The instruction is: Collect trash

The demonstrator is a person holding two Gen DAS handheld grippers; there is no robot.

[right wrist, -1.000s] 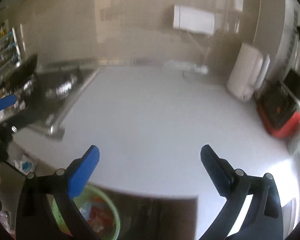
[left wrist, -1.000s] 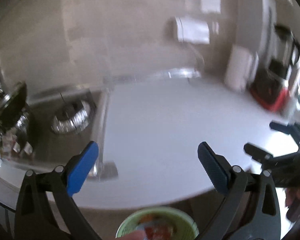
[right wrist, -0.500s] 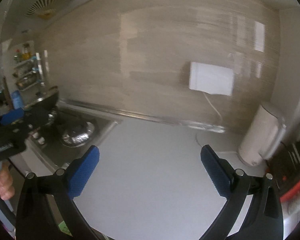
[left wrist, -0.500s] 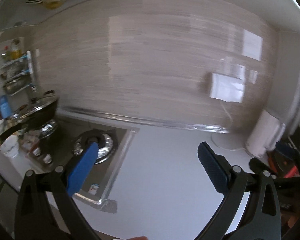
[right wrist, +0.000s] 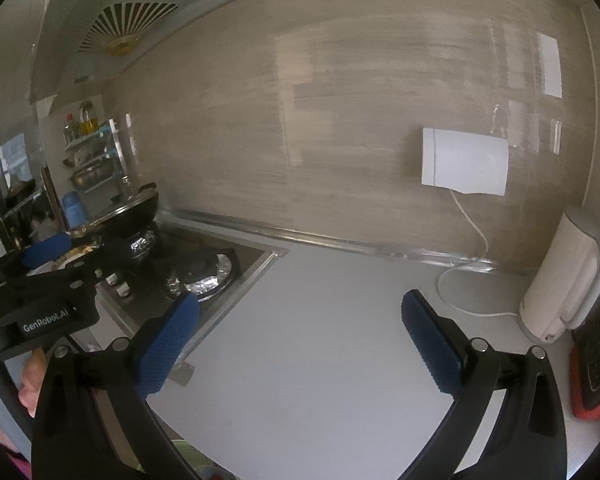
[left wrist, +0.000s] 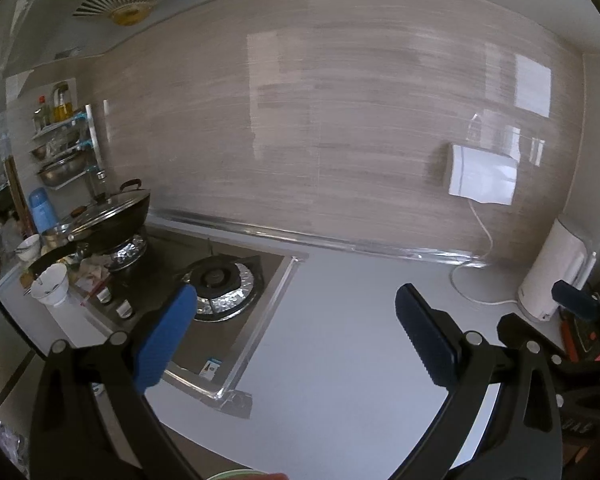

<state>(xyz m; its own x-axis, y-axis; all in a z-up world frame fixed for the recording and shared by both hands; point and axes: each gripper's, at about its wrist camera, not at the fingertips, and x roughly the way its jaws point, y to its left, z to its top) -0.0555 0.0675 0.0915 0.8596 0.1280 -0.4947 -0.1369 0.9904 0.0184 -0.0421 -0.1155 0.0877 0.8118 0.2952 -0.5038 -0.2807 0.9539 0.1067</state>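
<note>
Both claws, left claw (left wrist: 296, 332) and right claw (right wrist: 300, 340), are hovering released and empty over a bare white table (left wrist: 340, 360); green bin (left wrist: 236, 475) is peeking below; collection appears finished.

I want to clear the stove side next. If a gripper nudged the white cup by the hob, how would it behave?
The white cup looks ceramic, so probably rigid and breakable. It seems narrower at the base than the rim, with something like a spoon inside, so a high push might tip it. It stands near the counter edge among small jars, leaving little room.
</note>
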